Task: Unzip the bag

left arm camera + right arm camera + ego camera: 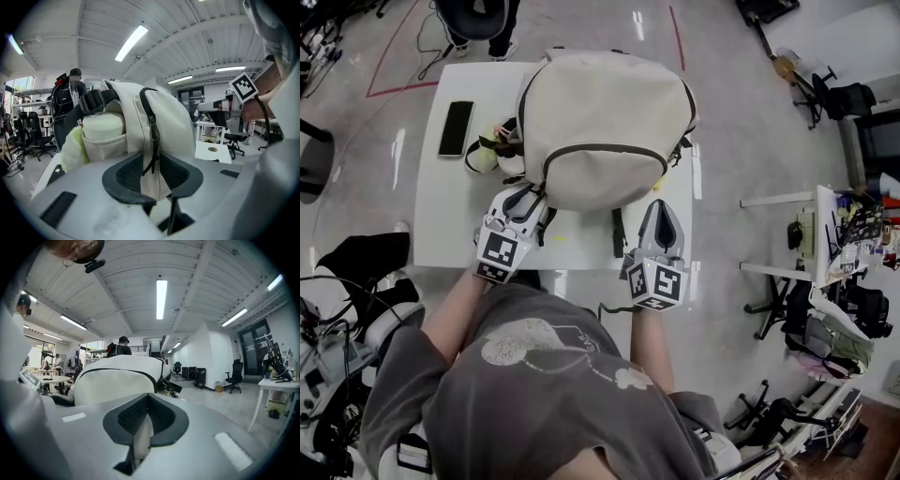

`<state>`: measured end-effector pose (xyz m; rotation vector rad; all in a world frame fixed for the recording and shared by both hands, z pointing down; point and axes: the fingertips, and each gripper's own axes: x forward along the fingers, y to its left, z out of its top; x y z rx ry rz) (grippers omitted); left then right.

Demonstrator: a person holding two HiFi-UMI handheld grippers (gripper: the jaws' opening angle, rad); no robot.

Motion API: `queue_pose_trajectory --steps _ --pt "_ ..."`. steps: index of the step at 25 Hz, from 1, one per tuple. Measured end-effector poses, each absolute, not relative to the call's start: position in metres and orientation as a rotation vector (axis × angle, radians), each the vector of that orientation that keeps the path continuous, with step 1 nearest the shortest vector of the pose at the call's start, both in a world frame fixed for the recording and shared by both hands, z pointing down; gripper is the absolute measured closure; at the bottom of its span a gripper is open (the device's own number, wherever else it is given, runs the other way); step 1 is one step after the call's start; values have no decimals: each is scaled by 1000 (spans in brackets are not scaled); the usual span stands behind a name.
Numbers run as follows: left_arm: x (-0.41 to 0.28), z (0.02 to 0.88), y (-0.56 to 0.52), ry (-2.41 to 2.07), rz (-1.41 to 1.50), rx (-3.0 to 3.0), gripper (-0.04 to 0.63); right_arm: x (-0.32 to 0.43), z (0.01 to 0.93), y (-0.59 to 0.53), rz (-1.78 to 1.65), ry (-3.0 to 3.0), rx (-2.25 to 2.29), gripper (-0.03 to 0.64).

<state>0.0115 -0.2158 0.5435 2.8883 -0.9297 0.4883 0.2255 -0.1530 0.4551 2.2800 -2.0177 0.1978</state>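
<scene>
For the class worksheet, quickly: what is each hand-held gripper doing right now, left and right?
Left hand-held gripper: open; the zipper pull of the backpack hangs between its jaws, unpinched.
Right hand-held gripper: closed on a fold of the backpack's fabric.

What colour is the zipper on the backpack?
The zipper is dark grey to black on the cream backpack; head view shows it best.

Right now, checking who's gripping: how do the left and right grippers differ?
The left gripper has its jaws apart around the zipper pull; the right gripper has them shut, pinching cream fabric of the backpack. The left gripper is beside the side pocket, the right gripper at the other near corner. Both meet the backpack's near edge.
</scene>
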Motion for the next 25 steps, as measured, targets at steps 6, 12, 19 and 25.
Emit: queue_pose_trajectory --steps 6,12,19,25 --pt "13 541 -217 -838 445 2912 558 229 457 -166 195 -1979 2297 617" --pt "5 532 -225 -834 370 2878 563 232 457 -173 87 -1939 2188 617" --pt "-4 519 -234 -1018 364 2809 565 250 460 -194 143 -2090 2067 617" --pt "-21 507 -235 -1238 232 2646 565 248 465 -204 242 -2328 1886 594"
